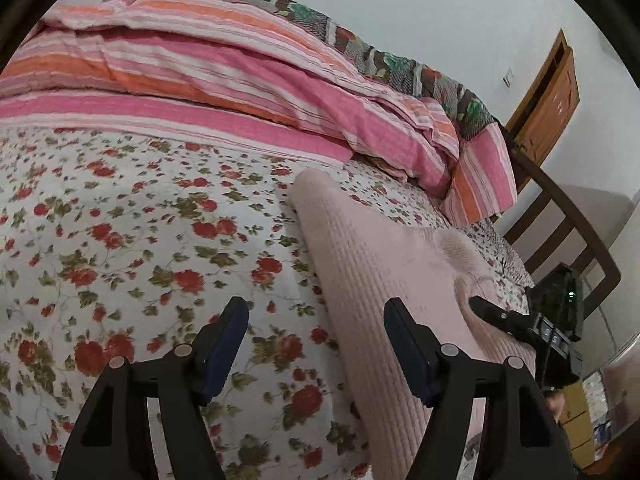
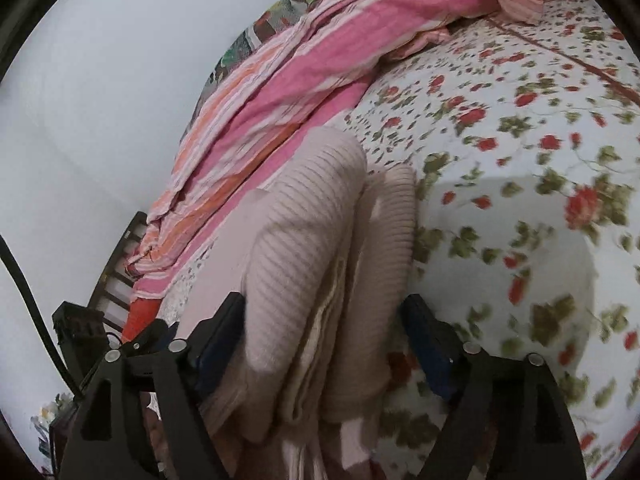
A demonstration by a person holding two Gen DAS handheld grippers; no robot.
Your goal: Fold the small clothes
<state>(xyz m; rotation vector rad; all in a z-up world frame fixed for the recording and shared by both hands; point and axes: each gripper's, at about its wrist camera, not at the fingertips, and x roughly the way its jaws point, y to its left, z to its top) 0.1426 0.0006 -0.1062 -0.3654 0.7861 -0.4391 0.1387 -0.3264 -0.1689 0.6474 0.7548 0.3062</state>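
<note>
Pink ribbed knit garment [image 2: 320, 248] lies bunched in thick folds on the floral bedsheet [image 2: 520, 128], and in your right wrist view it fills the space directly ahead of the fingers. Your right gripper [image 2: 326, 330] has its jaws spread wide: the folded knit sits between them, its left fold just beside or brushing the left pad, while the right pad stands clear of the cloth with sheet showing in the gap. No clamping is visible. The picture is motion-blurred on the sheet side. Your left gripper [image 1: 316, 344] also has its jaws apart with nothing between them; only flowered sheet [image 1: 120, 220] shows in the gap. Its right finger sits over the near edge of the same garment [image 1: 372, 264], which in this view stretches as a long pink band from the bottom of the frame up toward the middle of the bed; whether that finger touches the knit you cannot tell. Just right of it, a dark finger of the other gripper [image 1: 496, 314] rests on or just above the pink cloth, with its black body beyond. Farther back, a pink and orange striped quilt [image 1: 208, 68] is heaped along the far side of the bed, a dark flowered blanket [image 1: 384, 60] behind it against the pale wall. A dark wooden bed frame [image 1: 560, 216] and a brown door [image 1: 548, 96] stand at the far right.
</note>
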